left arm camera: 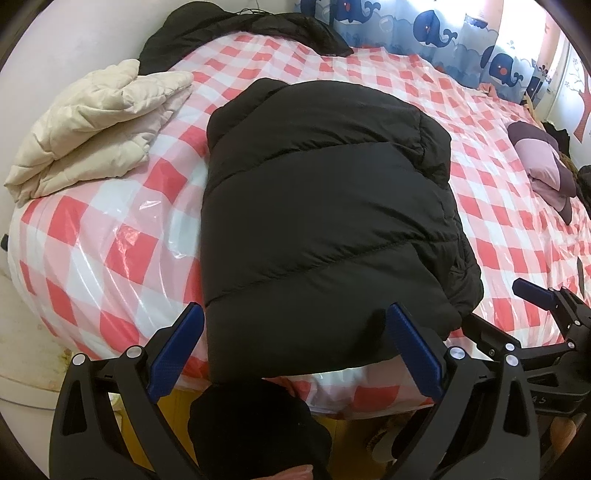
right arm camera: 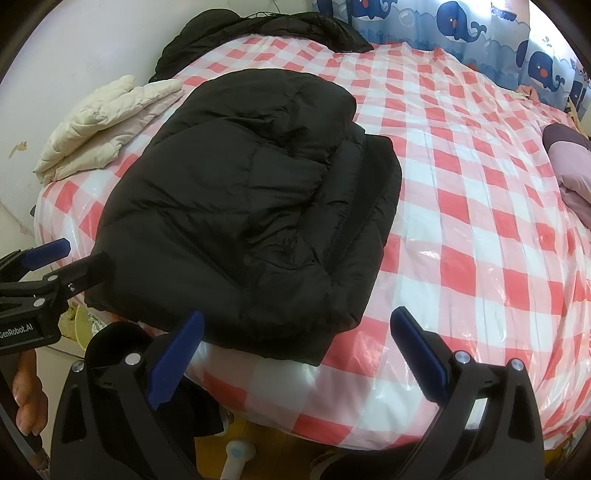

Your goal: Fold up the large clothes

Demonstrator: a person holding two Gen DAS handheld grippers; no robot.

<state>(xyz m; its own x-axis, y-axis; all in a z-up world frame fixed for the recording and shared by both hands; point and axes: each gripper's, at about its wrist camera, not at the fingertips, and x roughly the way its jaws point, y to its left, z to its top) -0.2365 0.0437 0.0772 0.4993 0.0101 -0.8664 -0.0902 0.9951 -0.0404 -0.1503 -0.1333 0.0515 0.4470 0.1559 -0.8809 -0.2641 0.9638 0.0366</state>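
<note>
A black puffer jacket [left arm camera: 317, 206] lies folded into a long bundle on the bed, its near end at the bed's front edge; it also shows in the right wrist view [right arm camera: 240, 206]. My left gripper [left arm camera: 295, 354] is open and empty, its blue-padded fingers on either side of the jacket's near end, just in front of it. My right gripper [right arm camera: 295, 354] is open and empty over the bed's front edge, just right of the jacket's near corner. Each gripper shows in the other's view: the right one [left arm camera: 550, 306] and the left one [right arm camera: 62, 258].
The bed [right arm camera: 461, 221] has a red-and-white checked plastic cover. A folded cream puffer jacket [left arm camera: 96, 125] lies at the left edge. Another black garment [left arm camera: 236, 29] lies at the far edge. A pink and purple garment [left arm camera: 543, 166] lies at the right. Whale-print curtains [right arm camera: 454, 26] hang behind.
</note>
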